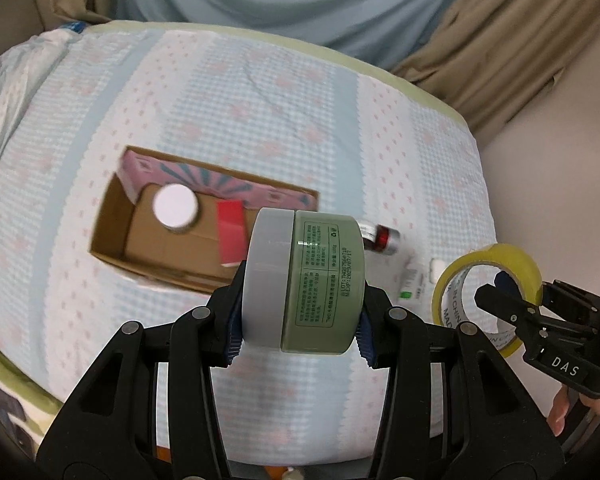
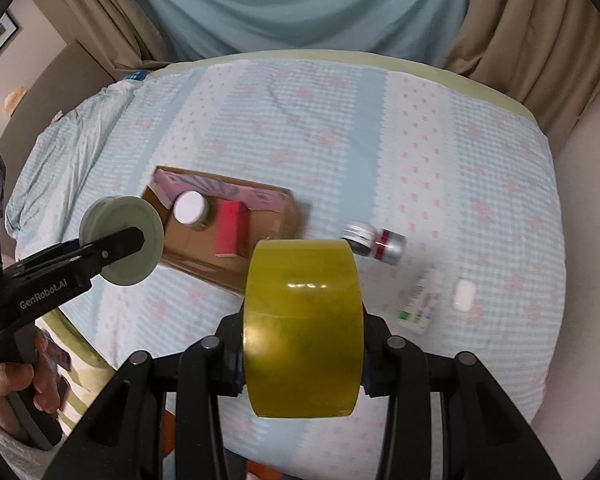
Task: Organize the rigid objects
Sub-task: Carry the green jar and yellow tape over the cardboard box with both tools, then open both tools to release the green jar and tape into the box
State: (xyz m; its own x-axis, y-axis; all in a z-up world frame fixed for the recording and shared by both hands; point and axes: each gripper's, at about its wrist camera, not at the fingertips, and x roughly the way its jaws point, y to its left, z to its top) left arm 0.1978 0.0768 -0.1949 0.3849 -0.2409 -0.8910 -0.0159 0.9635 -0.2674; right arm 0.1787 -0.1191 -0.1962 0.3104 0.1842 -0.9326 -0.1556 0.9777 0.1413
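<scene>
While left gripper (image 1: pixel 300 312) clamps jar (image 1: pixel 304 280), right gripper (image 2: pixel 302 356) clamps tape (image 2: pixel 302 328).

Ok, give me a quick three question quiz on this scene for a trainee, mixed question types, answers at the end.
1. True or false: the left gripper holds the green jar.
2. What does the right gripper hold? A) yellow tape roll B) red box C) white tube
3. Fill in: the white-lidded jar sits inside the ____.

Key: 1 true; 2 A; 3 cardboard box.
</scene>
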